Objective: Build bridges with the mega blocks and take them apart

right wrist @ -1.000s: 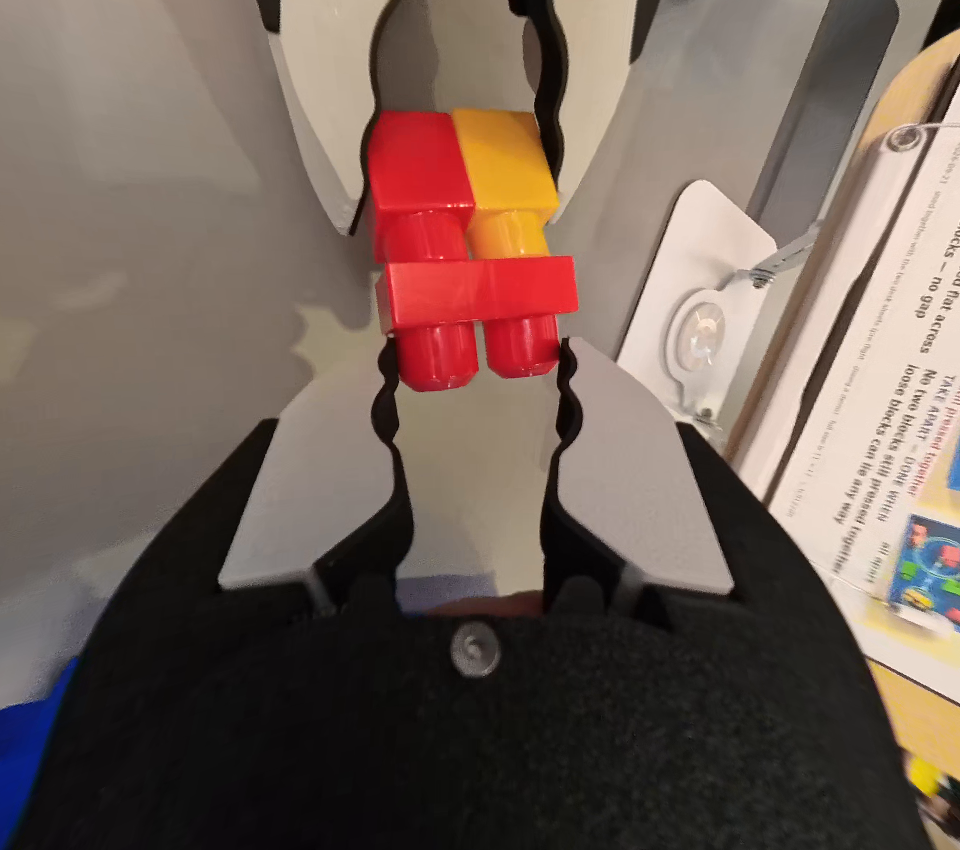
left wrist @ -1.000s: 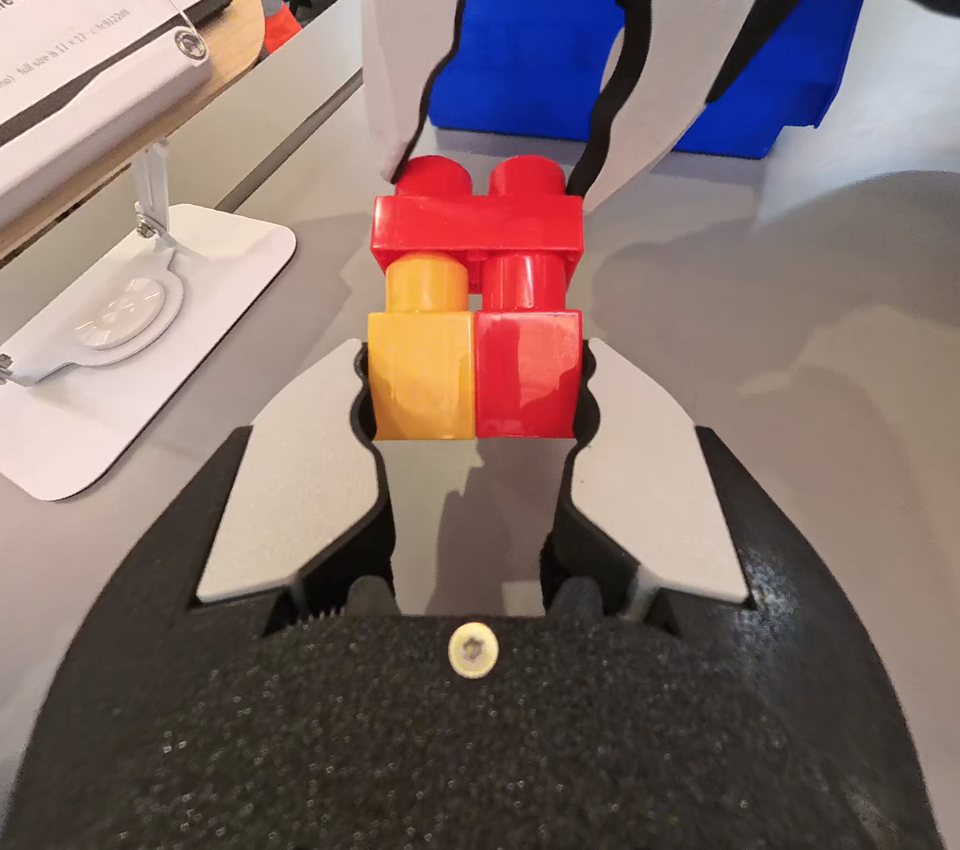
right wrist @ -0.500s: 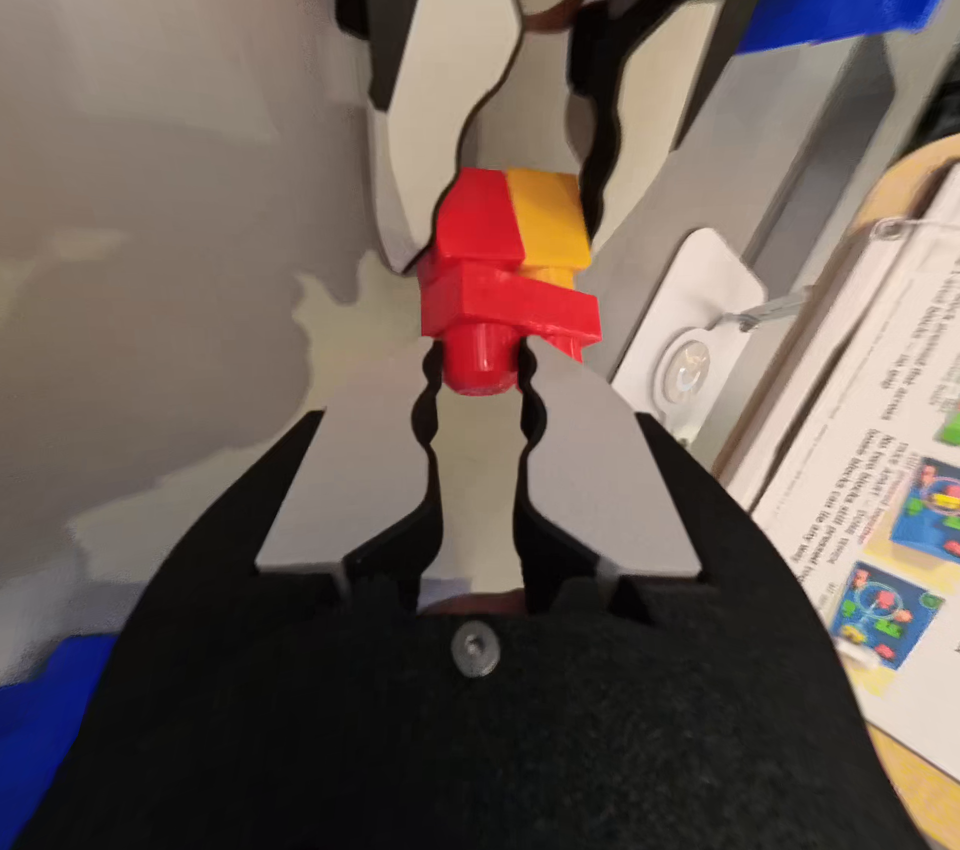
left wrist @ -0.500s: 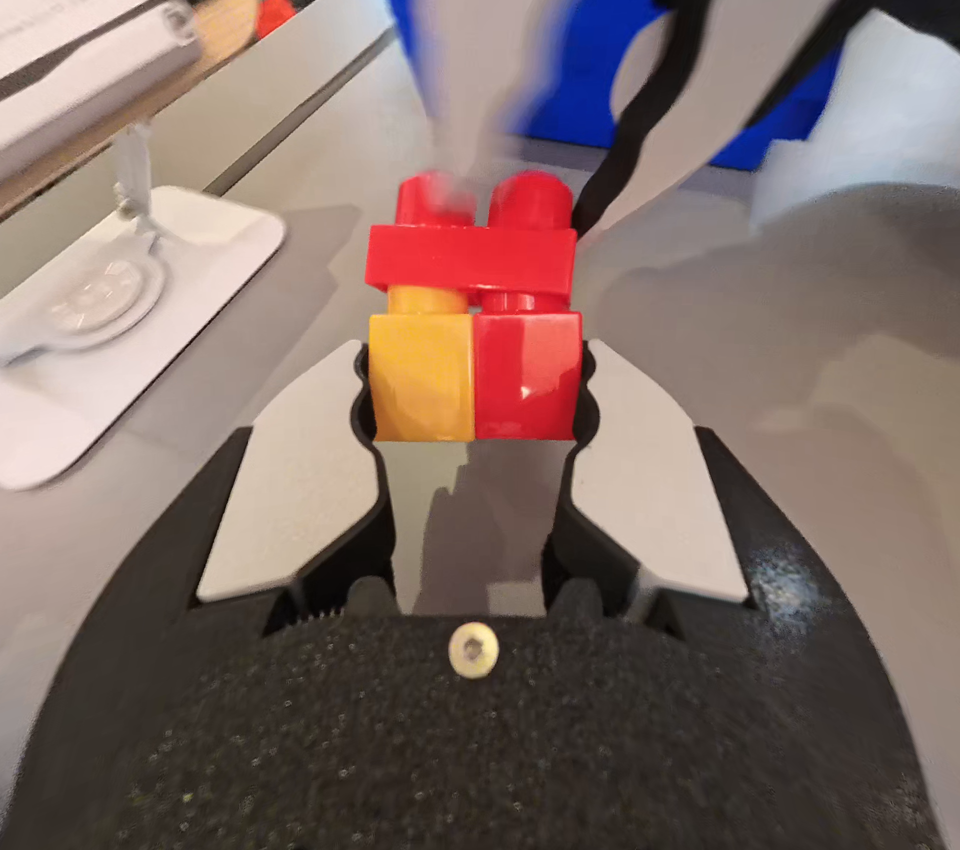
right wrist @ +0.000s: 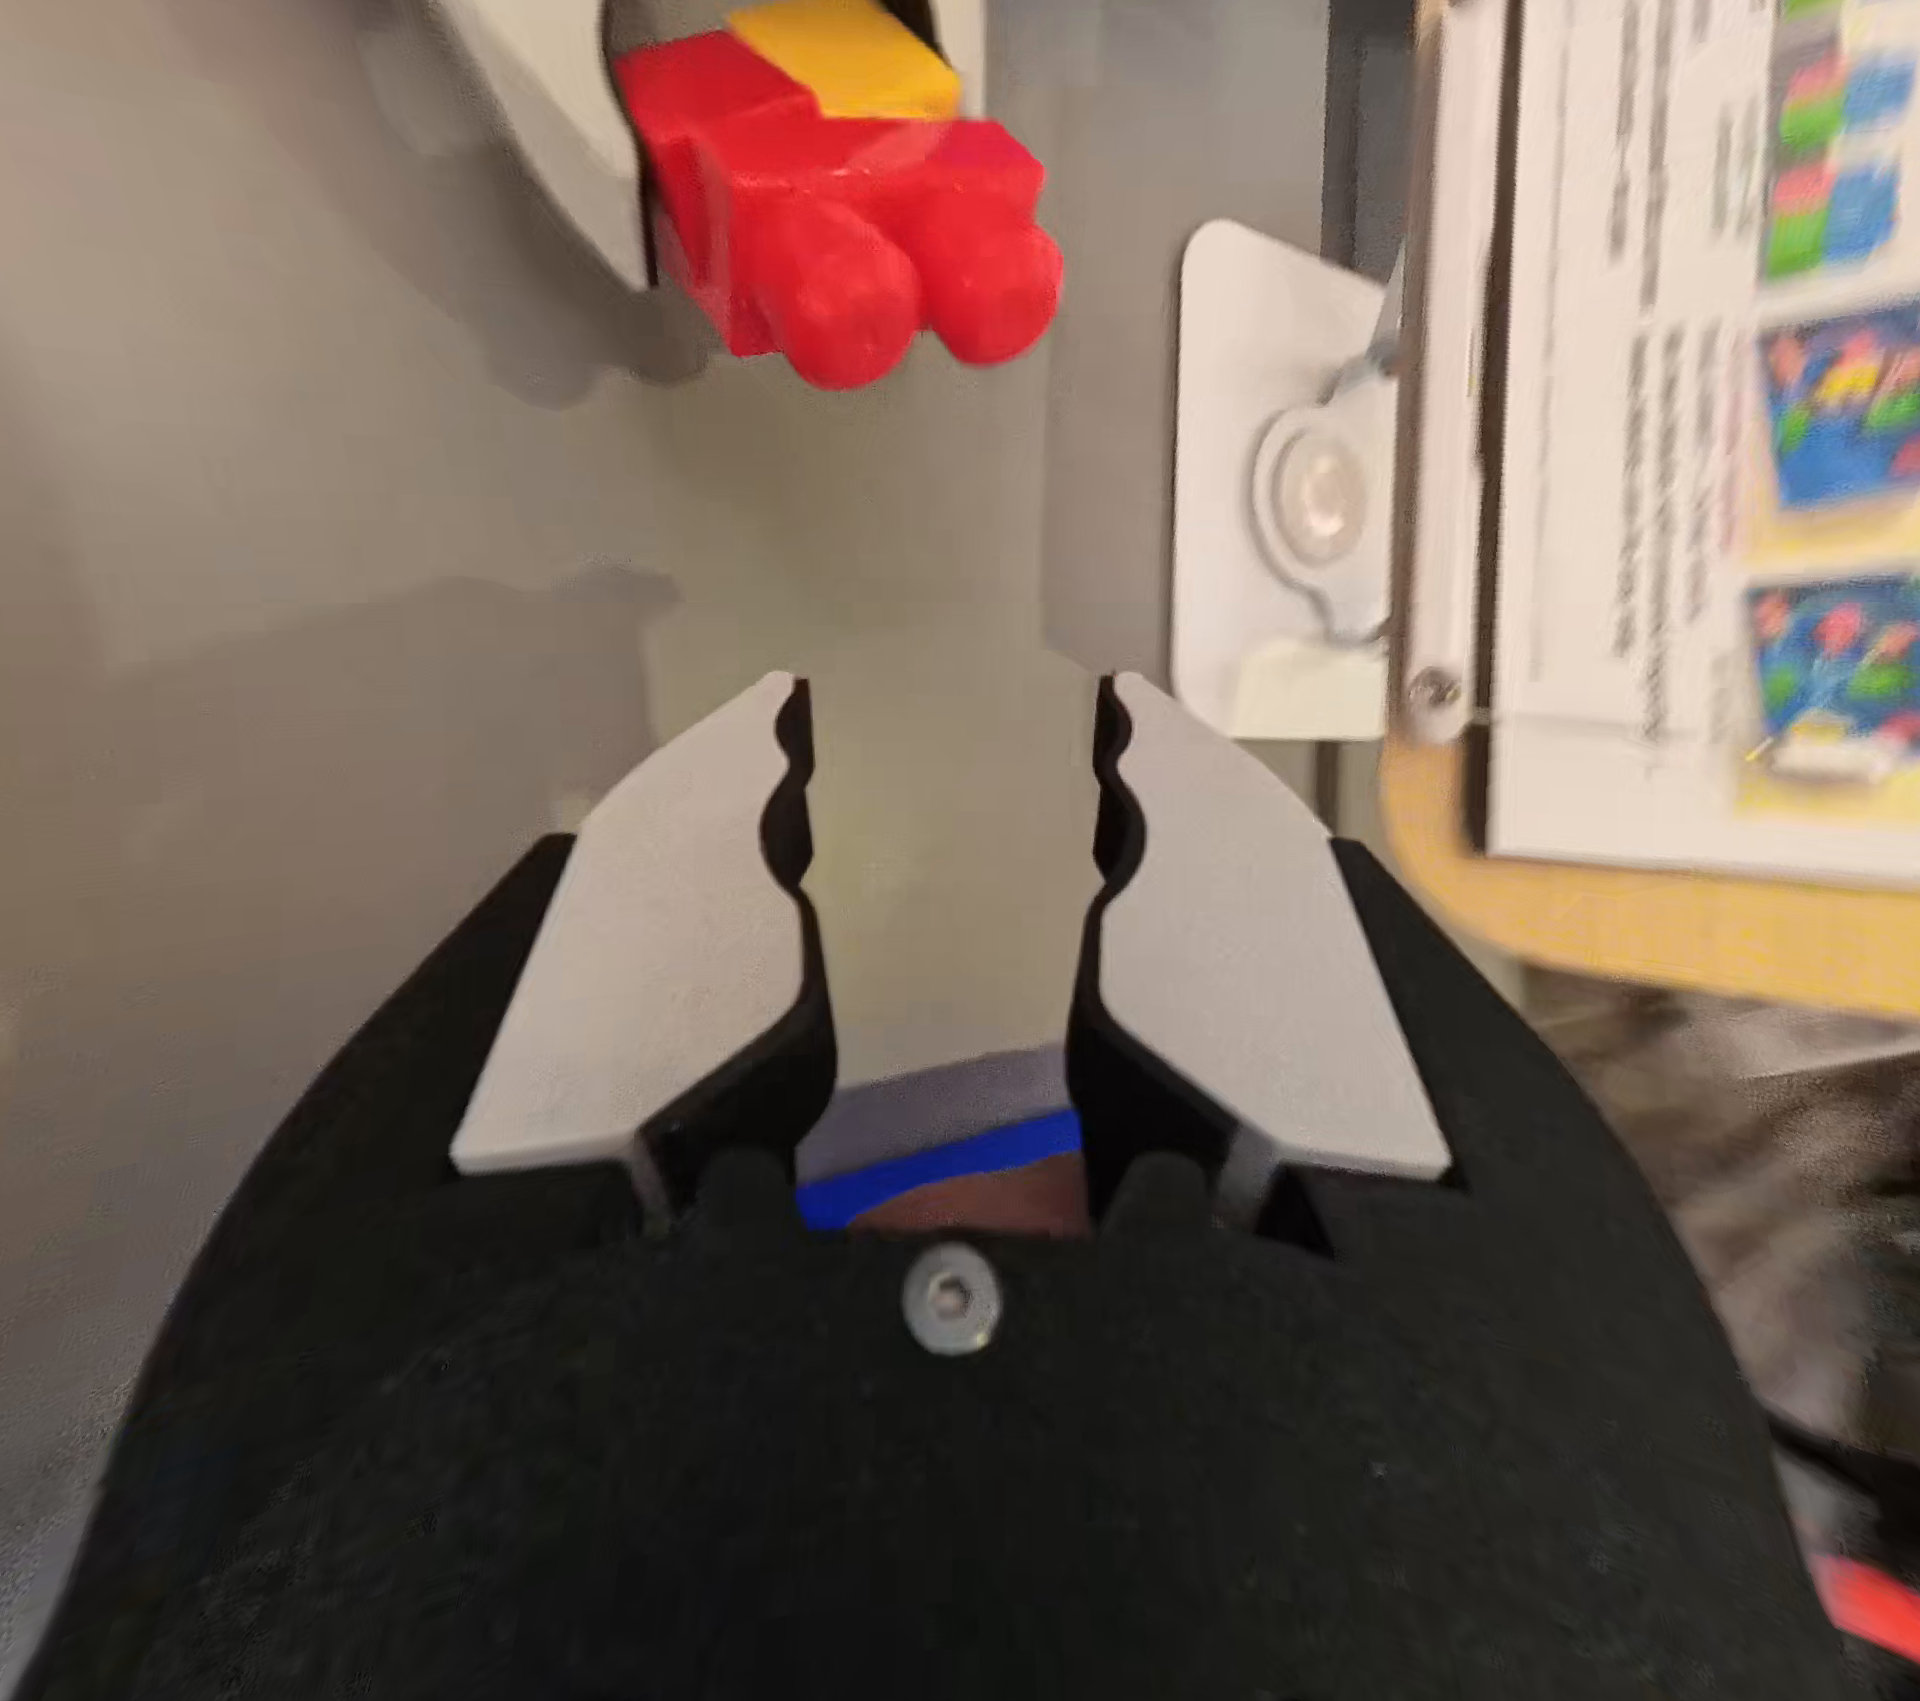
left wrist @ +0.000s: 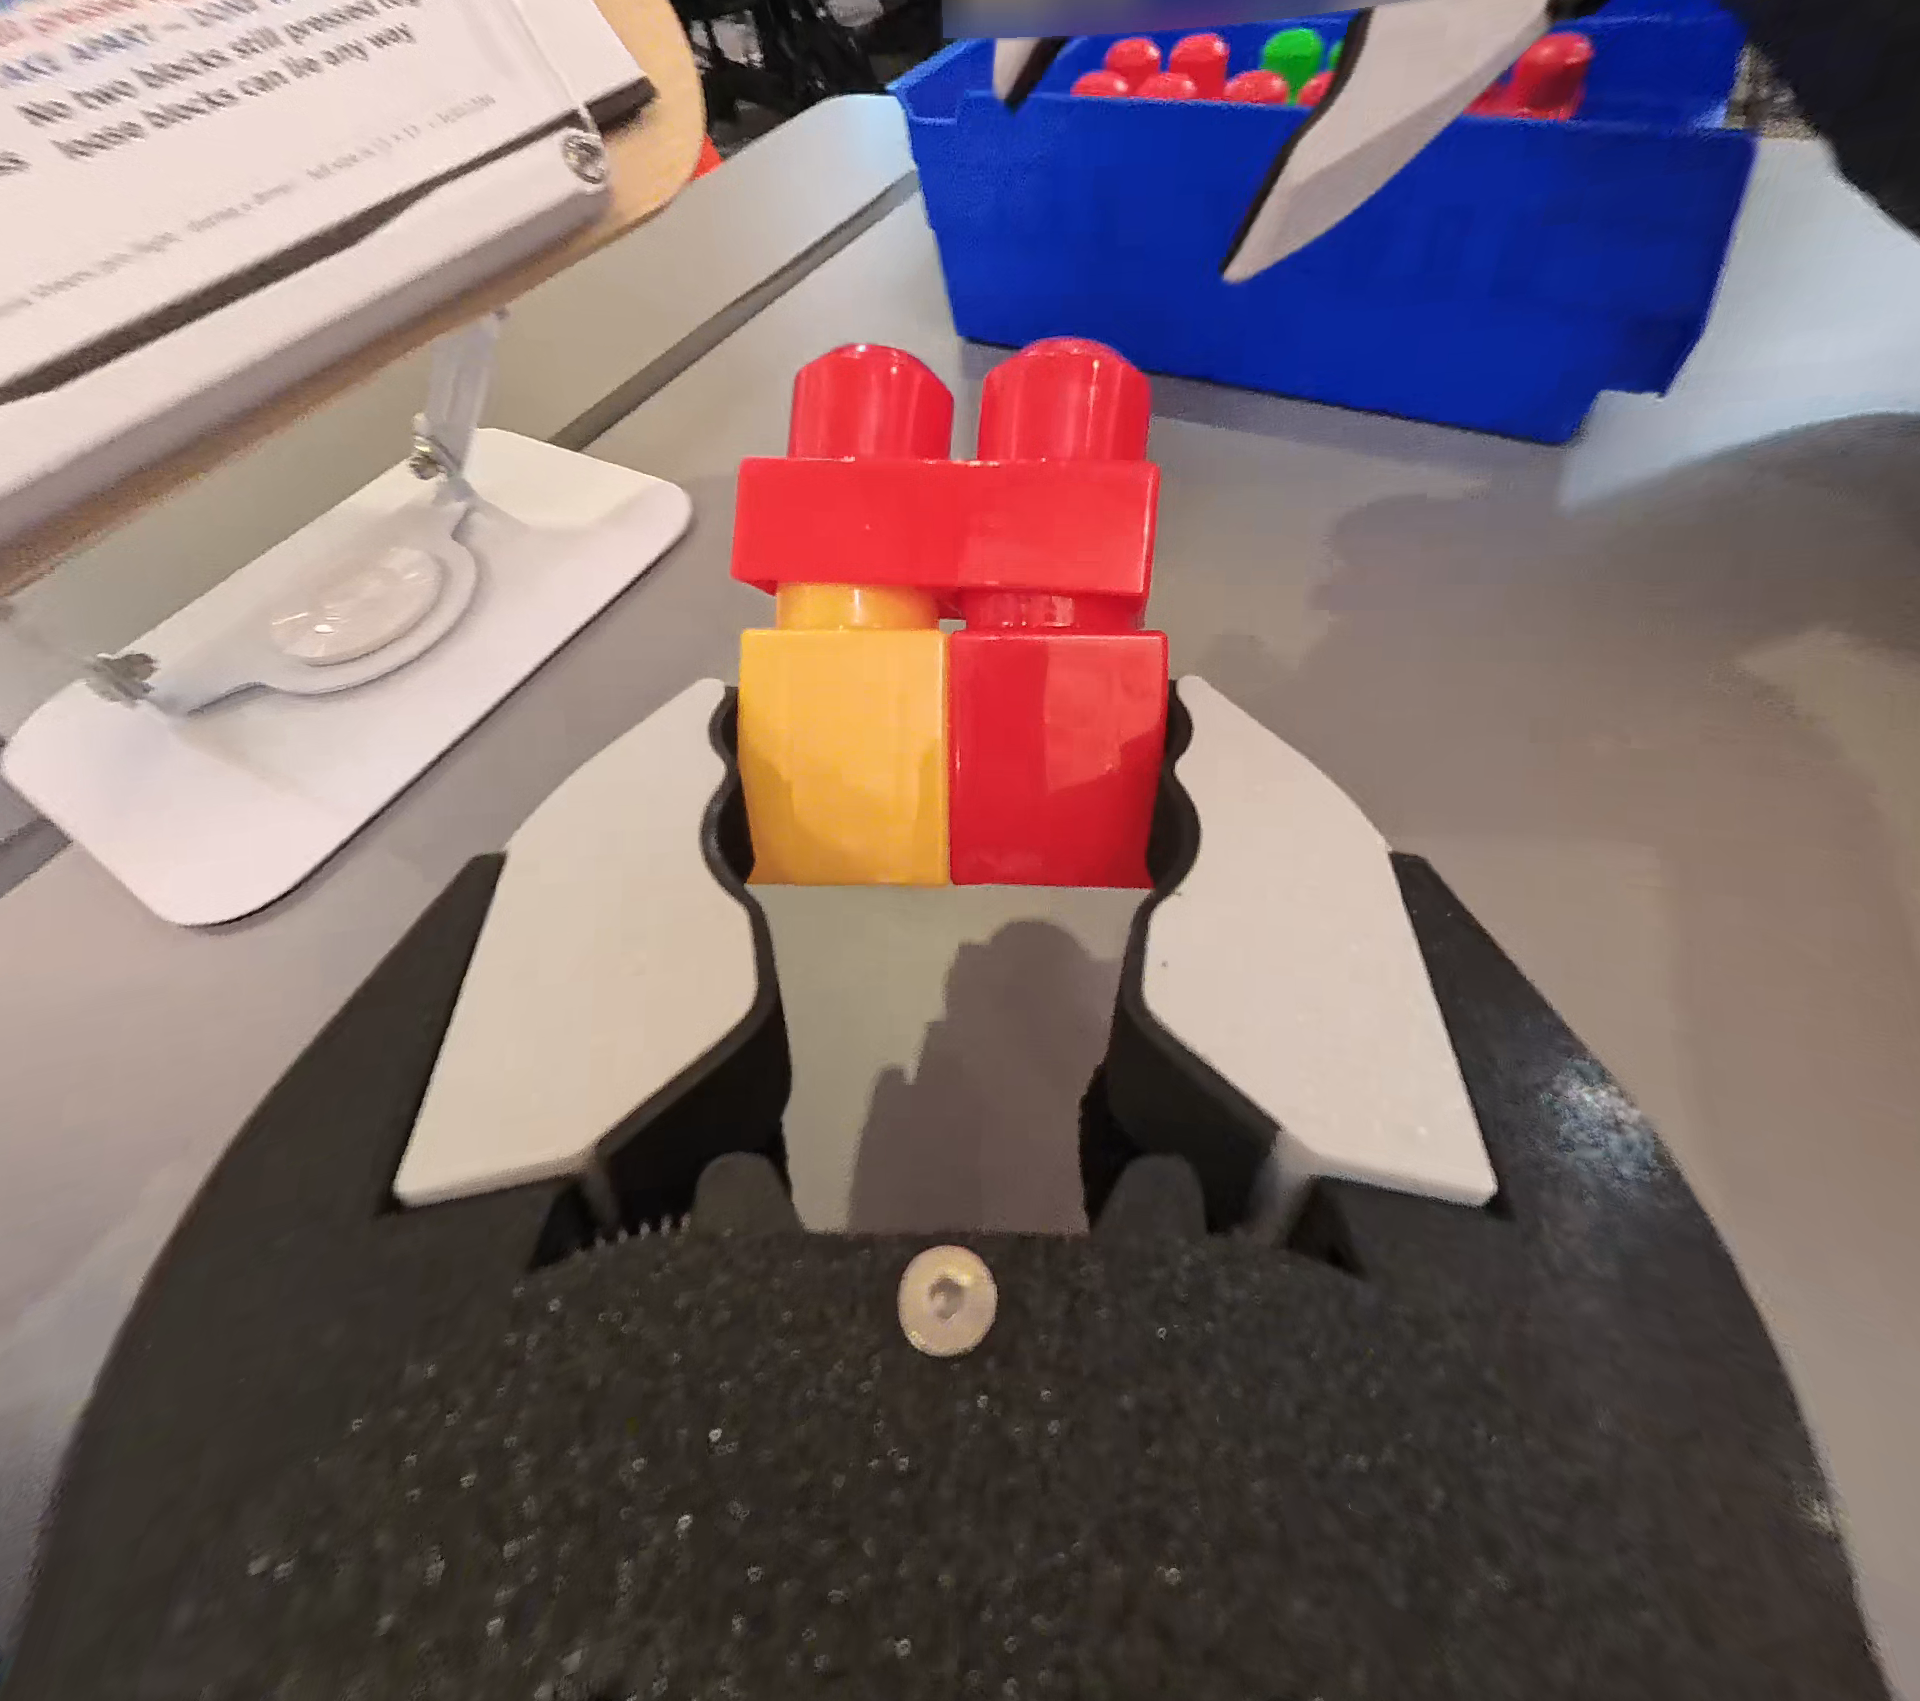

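Note:
My left gripper [left wrist: 951,716] is shut on a small bridge of blocks: an orange block [left wrist: 842,758] and a red block [left wrist: 1051,758] side by side, with a flat red two-stud block [left wrist: 945,524] pressed across their tops. The same bridge [right wrist: 831,197] shows in the right wrist view, held in the left gripper at the top. My right gripper [right wrist: 951,706] is open and empty, well back from the bridge. One of its fingers [left wrist: 1382,124] shows at the upper right of the left wrist view.
A blue bin [left wrist: 1340,228] with several red and green blocks stands at the back of the grey table [left wrist: 1507,716]. An instruction sheet on a wooden board [left wrist: 249,51] sits on a white stand [left wrist: 343,664] to the left; it also shows in the right wrist view [right wrist: 1662,321]. Tip to tip, the grippers are about 11 cm apart.
My right gripper has let go of the flat red block's studs and drawn back from the bridge. The flat red block now sits lower on the two blocks. The left gripper keeps its hold.

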Demonstrator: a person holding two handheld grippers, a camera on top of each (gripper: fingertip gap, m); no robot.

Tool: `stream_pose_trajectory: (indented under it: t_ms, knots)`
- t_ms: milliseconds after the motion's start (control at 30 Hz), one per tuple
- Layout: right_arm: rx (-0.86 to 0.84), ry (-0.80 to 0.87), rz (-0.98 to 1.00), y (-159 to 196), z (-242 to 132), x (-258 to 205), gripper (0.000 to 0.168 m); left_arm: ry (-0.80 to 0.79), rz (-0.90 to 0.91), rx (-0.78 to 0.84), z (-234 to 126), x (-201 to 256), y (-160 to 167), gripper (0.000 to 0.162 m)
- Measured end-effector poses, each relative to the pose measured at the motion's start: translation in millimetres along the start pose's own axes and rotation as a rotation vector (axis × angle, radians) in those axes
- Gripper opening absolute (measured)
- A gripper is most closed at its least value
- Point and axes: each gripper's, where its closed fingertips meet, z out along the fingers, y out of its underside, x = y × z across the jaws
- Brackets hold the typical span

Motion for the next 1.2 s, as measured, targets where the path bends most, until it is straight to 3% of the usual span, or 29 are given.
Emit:
stream_pose_trajectory:
  t_ms: [133,267,400,600,733,833,1067,1200]
  knots:
    - [0.292,-0.199,0.585,-23,-14,-6,0.06,-0.033,0.036,0.051,-7,2,-13,0.074]
    - [0.61,-0.586,1.195,-54,-25,-11,0.067,-0.031,0.066,0.123,-19,11,-37,0.074]
    - [0.909,-0.88,1.592,-73,-24,-6,0.078,-0.025,0.074,0.177,-30,15,-52,0.074]
    - [1.038,-1.178,1.578,-99,-9,-30,0.086,0.017,0.045,0.213,-37,18,-57,0.074]
    - [1.034,-1.303,1.482,-115,-7,-40,0.091,0.057,0.046,0.222,-38,22,-56,0.074]
    - [1.024,-1.31,1.402,-124,-10,-41,0.103,0.061,0.049,0.231,-39,21,-57,0.074]
    - [0.979,-1.297,1.381,-123,5,-42,0.095,0.047,0.075,0.211,-34,20,-51,0.074]
    - [1.07,-1.342,1.391,-119,0,-36,0.096,0.051,0.066,0.232,-38,21,-57,0.074]
